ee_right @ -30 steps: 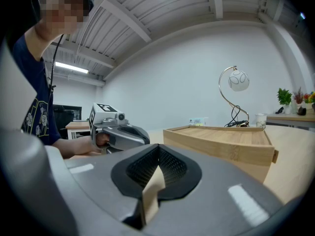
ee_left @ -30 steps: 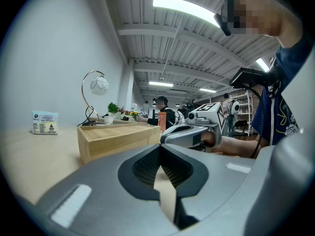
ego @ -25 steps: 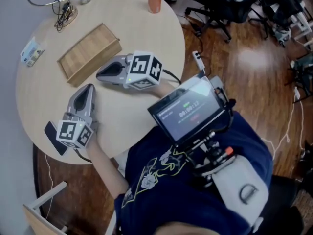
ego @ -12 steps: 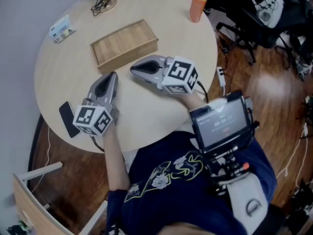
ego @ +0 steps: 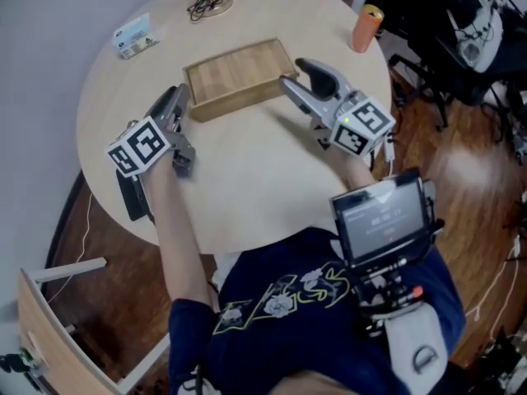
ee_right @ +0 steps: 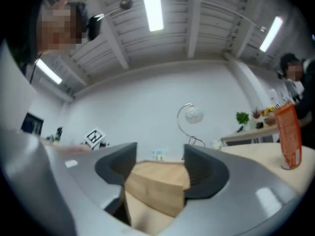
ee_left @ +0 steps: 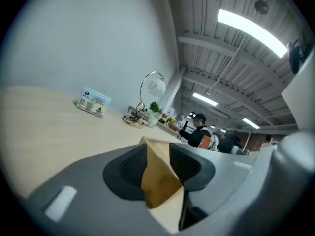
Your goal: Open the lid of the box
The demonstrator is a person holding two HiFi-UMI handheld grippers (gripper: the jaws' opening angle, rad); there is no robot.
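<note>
Toward 12 o'clock on the round counter [ego: 247,188] lies a flat wooden box [ego: 239,76], its lid closed. The left gripper [ego: 180,97] sits at the box's 9 o'clock end, the right gripper [ego: 295,71] at its 3 o'clock end. Both pairs of fingers [ee_left: 129,165] have just been opening and stand released, each with a box corner between them, unclamped.

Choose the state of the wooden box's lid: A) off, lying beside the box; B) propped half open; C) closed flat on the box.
C: in the head view the wooden box shows one flat, unbroken top, with nothing raised or set aside.
</note>
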